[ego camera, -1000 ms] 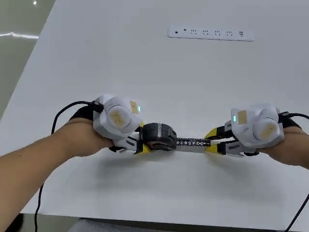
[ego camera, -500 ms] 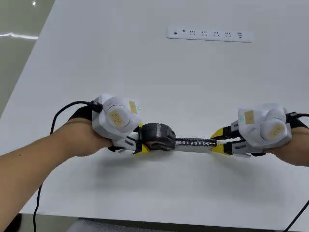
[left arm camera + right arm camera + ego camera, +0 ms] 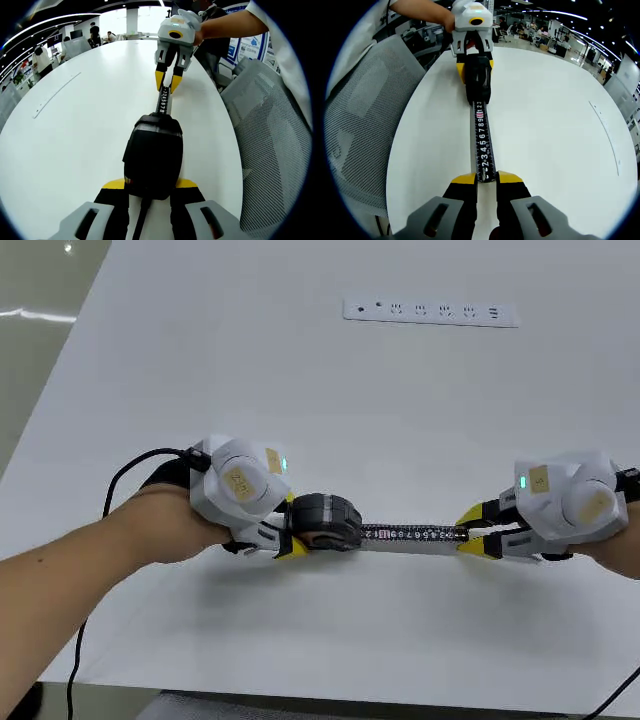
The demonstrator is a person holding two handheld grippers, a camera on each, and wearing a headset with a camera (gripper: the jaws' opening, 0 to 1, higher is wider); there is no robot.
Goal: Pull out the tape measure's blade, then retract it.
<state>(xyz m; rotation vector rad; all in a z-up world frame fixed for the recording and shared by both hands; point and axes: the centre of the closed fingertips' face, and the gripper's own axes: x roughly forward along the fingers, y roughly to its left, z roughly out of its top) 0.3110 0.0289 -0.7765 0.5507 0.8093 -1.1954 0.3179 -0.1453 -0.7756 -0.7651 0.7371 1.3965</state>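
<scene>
The left gripper [image 3: 288,537] clamps the rigid tape measure case [image 3: 325,522] — the right gripper [image 3: 480,531] pinches the thin, springy blade [image 3: 415,534], seemingly by its tip

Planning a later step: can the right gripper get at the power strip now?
Probably not yet: the right gripper is shut on the blade. Bare table lies between it and the power strip, so letting go should free the way.

The left hand-held gripper [image 3: 290,536] and right hand-held gripper [image 3: 472,531] point at each other, level and well apart. Left jaws clamp the tape measure [image 3: 325,522]; right jaws pinch its blade [image 3: 415,533]. The left forearm [image 3: 90,570] is bare.
</scene>
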